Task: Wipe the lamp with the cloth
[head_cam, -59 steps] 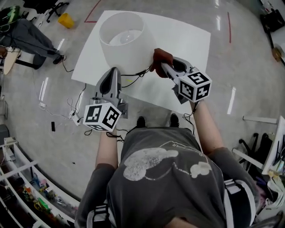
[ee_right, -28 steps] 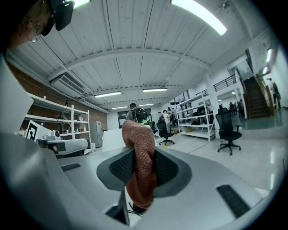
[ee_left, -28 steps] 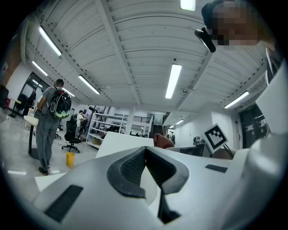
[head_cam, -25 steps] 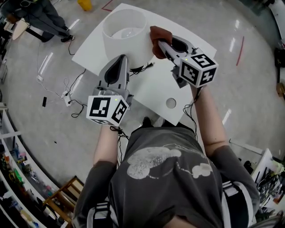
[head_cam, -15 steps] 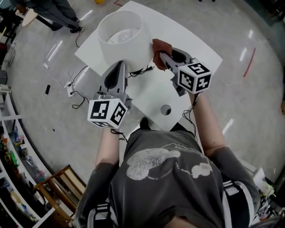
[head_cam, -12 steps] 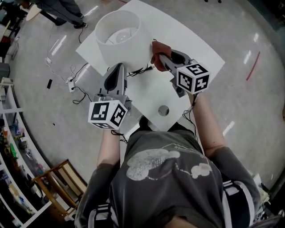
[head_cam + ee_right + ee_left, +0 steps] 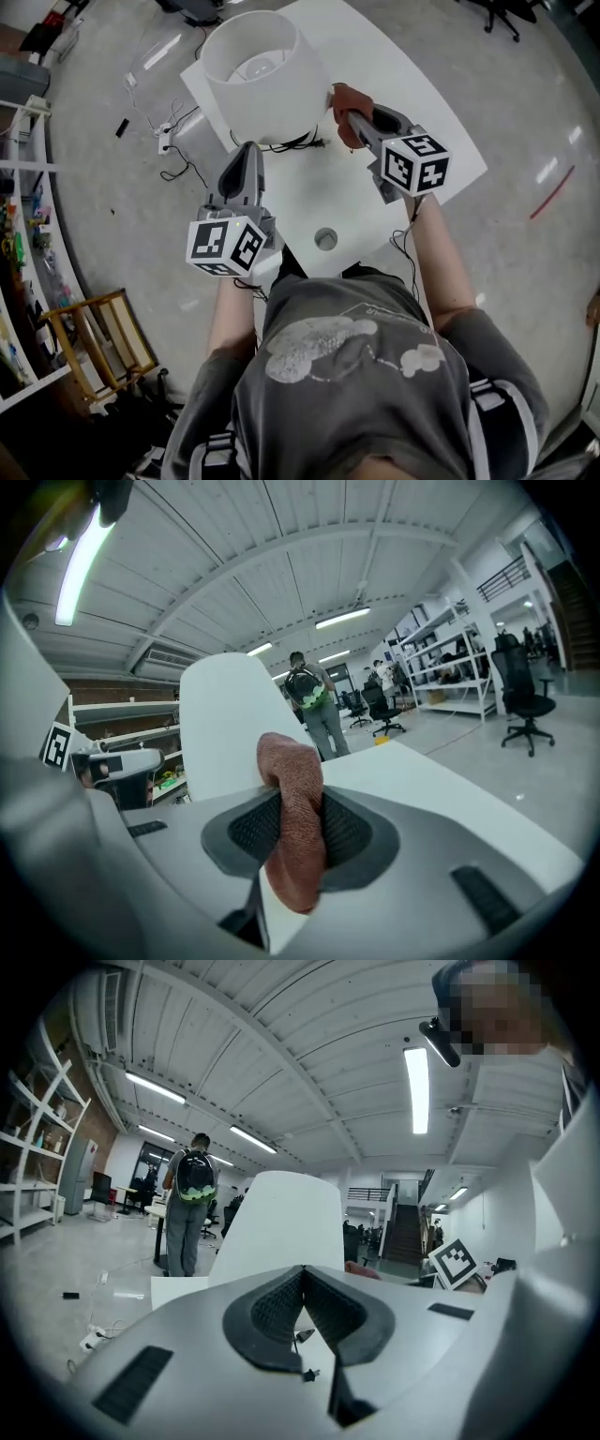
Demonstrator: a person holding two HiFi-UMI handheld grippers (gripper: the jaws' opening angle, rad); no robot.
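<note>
The lamp [image 7: 262, 75] stands on the white table [image 7: 412, 103], its wide white shade seen from above with the bulb inside. My right gripper [image 7: 352, 117] is shut on a reddish-brown cloth [image 7: 343, 99], which sits at the shade's lower right edge, touching it or nearly so. In the right gripper view the cloth [image 7: 294, 808] bulges up between the jaws in front of the shade [image 7: 225, 728]. My left gripper [image 7: 247, 157] is shut on nothing, just below the shade. In its own view the left gripper [image 7: 303, 1277] points at the shade [image 7: 281, 1227].
The lamp's black cord [image 7: 295, 145] trails on the table between the grippers. A round hole [image 7: 325, 238] sits near the table's near edge. Cables and a power strip [image 7: 167, 141] lie on the floor at left. A person with a backpack [image 7: 192, 1204] stands farther off.
The head view has swung, so the table and lamp appear turned and shifted. The right gripper has kept the cloth at the shade's right side. The left gripper has stayed shut below the shade.
</note>
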